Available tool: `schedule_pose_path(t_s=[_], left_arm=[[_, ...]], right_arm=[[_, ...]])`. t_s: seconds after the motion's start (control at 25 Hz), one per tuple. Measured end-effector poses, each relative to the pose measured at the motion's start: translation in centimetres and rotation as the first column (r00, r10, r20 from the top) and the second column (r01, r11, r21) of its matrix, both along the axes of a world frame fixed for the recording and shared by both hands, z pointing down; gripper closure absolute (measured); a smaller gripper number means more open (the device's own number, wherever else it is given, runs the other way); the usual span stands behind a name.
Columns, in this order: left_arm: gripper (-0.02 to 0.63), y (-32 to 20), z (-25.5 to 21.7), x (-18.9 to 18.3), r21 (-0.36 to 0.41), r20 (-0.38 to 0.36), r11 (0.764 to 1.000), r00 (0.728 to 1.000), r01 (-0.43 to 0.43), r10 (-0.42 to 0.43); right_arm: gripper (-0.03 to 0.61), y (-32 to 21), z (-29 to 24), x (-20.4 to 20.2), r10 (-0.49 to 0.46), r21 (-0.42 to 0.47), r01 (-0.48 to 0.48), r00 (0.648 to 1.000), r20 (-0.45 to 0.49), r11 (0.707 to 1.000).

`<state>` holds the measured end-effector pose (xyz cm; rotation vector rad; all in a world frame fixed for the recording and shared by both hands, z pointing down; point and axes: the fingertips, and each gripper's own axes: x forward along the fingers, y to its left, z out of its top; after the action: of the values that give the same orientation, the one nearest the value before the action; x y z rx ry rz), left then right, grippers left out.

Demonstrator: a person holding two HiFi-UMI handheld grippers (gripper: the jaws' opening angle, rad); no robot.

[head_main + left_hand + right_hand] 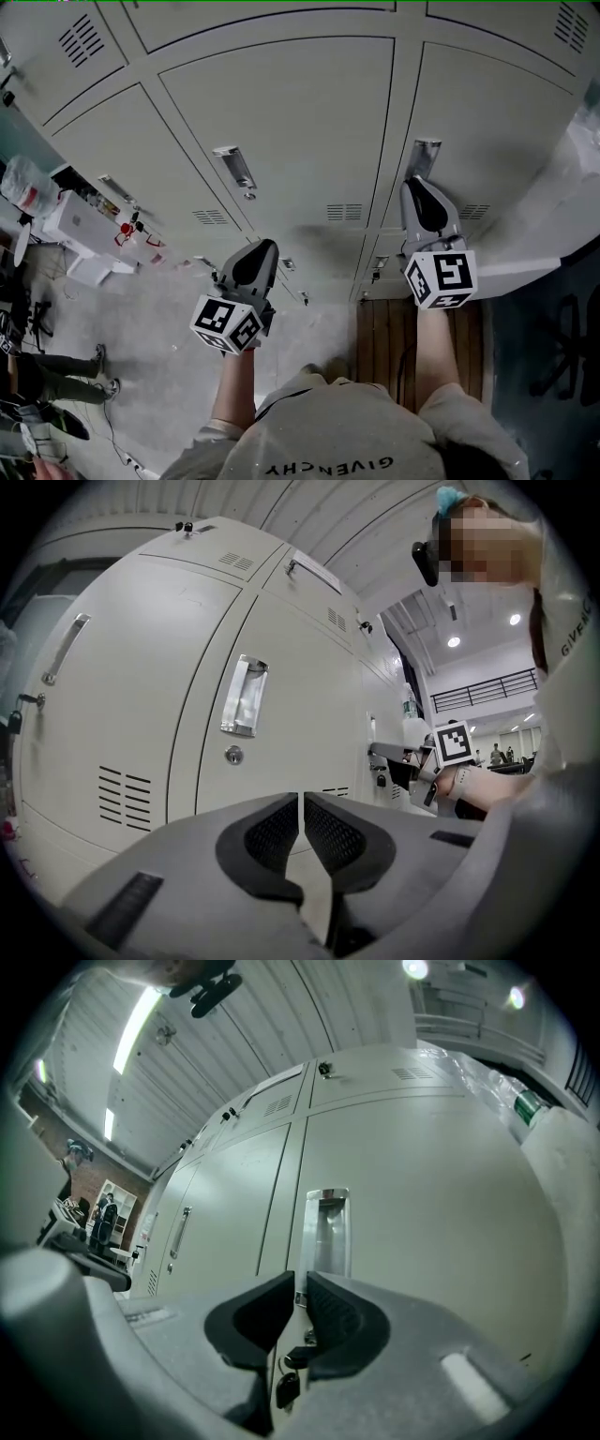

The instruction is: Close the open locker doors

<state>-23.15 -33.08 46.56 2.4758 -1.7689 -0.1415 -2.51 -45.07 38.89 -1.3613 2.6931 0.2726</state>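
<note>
Two grippers face shut locker doors (281, 141): left gripper (300, 803) closed, empty; right gripper (298, 1288) pinches key (300, 1352) below handle (326, 1232).

I see pale grey metal locker doors (281, 122), upright and flush in their frames, none visibly ajar. The middle door (309, 141) carries a recessed chrome handle (234, 167). Right of it, the neighbouring door (487, 122) has a matching pull (425, 155), with keys (285, 1387) hanging beneath.
</note>
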Motion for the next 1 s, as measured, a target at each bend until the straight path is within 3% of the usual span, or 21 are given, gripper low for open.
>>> schedule_pose_path(t_s=[0.28,0.44,0.68,1.0], left_arm=[[0.597,1.8,0.3,-1.5,0.005,-0.009,0.999,0.999,0.033,-0.033],[0.597,2.9,-0.1,-2.8,0.026,-0.017,0.999,0.999,0.035,-0.034],[0.597,5.6,-0.4,-6.1,0.042,0.002,0.998,0.999,0.038,-0.038],[0.597,10.3,-1.3,-12.9,0.056,0.032,0.992,0.993,0.110,-0.112]], right_arm=[[0.541,2.3,0.2,0.0,-0.028,0.001,0.028,0.999,0.019,1.000],[0.572,5.1,0.6,-1.4,-0.069,0.004,0.069,0.998,0.001,0.998],[0.578,10.0,2.1,-5.6,-0.123,-0.010,0.123,0.992,-0.020,0.992],[0.580,15.9,3.5,-12.3,-0.207,-0.066,0.211,0.977,0.055,0.975]])
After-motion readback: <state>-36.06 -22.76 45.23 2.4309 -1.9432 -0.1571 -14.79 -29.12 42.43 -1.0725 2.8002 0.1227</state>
